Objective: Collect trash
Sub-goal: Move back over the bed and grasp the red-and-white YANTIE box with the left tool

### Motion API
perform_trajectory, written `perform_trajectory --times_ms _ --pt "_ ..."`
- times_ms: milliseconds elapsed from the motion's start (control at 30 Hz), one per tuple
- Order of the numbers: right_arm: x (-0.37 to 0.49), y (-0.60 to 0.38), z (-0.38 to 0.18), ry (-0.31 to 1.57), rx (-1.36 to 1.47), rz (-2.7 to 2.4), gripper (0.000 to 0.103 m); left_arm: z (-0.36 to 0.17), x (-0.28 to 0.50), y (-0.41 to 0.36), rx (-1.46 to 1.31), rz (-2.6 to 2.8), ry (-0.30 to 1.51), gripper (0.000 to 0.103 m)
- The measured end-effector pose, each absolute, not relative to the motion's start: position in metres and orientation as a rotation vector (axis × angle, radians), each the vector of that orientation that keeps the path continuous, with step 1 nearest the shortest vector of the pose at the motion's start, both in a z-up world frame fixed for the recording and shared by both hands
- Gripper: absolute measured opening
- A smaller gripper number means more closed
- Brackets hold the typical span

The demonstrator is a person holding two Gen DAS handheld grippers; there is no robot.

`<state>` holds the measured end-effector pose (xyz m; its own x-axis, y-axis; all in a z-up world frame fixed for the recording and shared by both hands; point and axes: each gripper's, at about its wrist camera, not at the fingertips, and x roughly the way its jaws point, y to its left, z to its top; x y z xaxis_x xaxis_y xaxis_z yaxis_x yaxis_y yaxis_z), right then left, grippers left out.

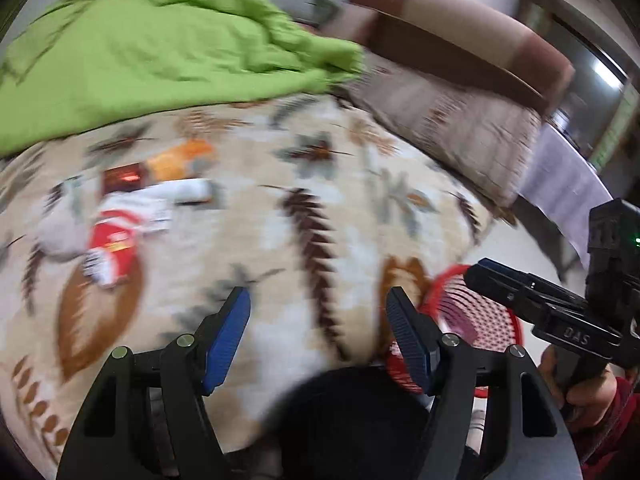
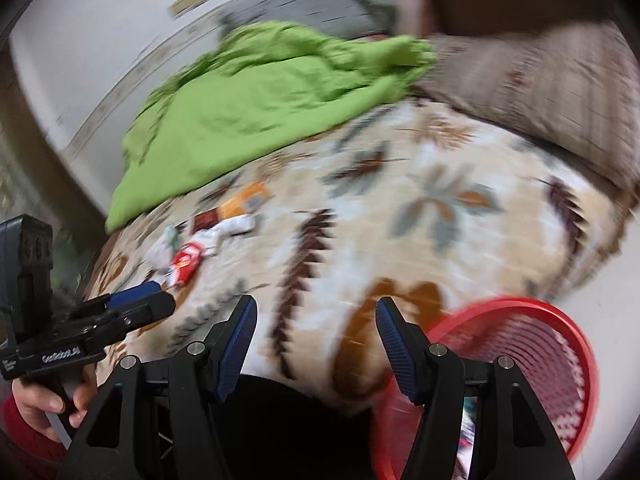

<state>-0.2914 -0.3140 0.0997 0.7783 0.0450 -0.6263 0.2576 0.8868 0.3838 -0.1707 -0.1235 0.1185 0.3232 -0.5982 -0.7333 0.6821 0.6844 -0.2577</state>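
A small heap of trash lies on the leaf-patterned blanket [image 1: 320, 184]: a red-and-white wrapper [image 1: 114, 244], an orange packet [image 1: 180, 160], a white wrapper [image 1: 184, 192] and crumpled tissue [image 1: 60, 236]. The same heap [image 2: 188, 260] shows in the right wrist view, far left. My left gripper [image 1: 318, 300] is open and empty, right of the heap. My right gripper [image 2: 316, 308] is open and empty, above the blanket's edge. A red mesh basket [image 2: 520, 360] stands on the floor at the lower right, with something colourful inside. Both views are motion-blurred.
A crumpled green cloth [image 1: 160, 52] covers the far part of the bed. A brown patterned pillow [image 1: 452, 120] lies to its right, with a grey one [image 2: 312, 4] behind. Each gripper shows in the other's view, held by a hand in a red sleeve [image 1: 600, 396].
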Motion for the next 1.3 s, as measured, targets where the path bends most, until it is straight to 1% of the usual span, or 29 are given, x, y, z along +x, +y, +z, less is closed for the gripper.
perform_trajectory --times_ms 133,167,233,333,533,700,800,833,967,1033,1067,1167,1300 --pt "-0.257 -0.28 0.102 0.698 0.423 -0.039 0.066 0.115 -0.142 -0.076 0.064 -0.728 0.909 0.07" --pt "-0.251 -0.275 0.102 0.703 0.413 -0.024 0.066 0.113 -0.134 -0.064 0.052 -0.701 0.909 0.071" --pt "-0.238 -0.261 0.102 0.712 0.381 0.004 0.066 0.109 -0.116 -0.044 0.044 -0.646 0.907 0.076" --pt "-0.222 -0.248 0.1 0.735 0.378 0.045 0.066 0.097 -0.09 -0.027 0.032 -0.59 0.927 0.076" --pt "-0.213 -0.247 0.098 0.747 0.369 0.039 0.067 0.07 -0.047 -0.035 0.037 -0.574 0.985 0.076" --pt "-0.212 -0.258 0.093 0.758 0.377 0.017 0.067 0.041 -0.015 -0.062 0.141 -0.542 1.033 0.076" --pt "-0.21 -0.264 0.091 0.763 0.385 0.007 0.067 0.025 0.001 -0.07 0.158 -0.516 1.058 0.076" --pt "-0.209 -0.265 0.09 0.765 0.386 0.006 0.067 0.02 0.004 -0.071 0.156 -0.514 1.066 0.075" --pt "-0.201 -0.267 0.088 0.773 0.389 0.017 0.067 0.017 0.001 -0.068 0.136 -0.497 1.04 0.064" --pt "-0.195 -0.266 0.088 0.774 0.383 0.031 0.067 0.02 -0.006 -0.063 0.122 -0.496 1.018 0.053" --pt "-0.19 -0.266 0.088 0.774 0.382 0.044 0.067 0.022 -0.009 -0.06 0.107 -0.5 1.015 0.051" --pt "-0.175 -0.263 0.089 0.781 0.367 0.079 0.067 0.029 -0.019 -0.052 0.054 -0.496 1.003 0.049" --pt "-0.139 -0.258 0.089 0.797 0.298 0.142 0.065 0.044 -0.043 -0.039 0.002 -0.489 0.943 0.049"
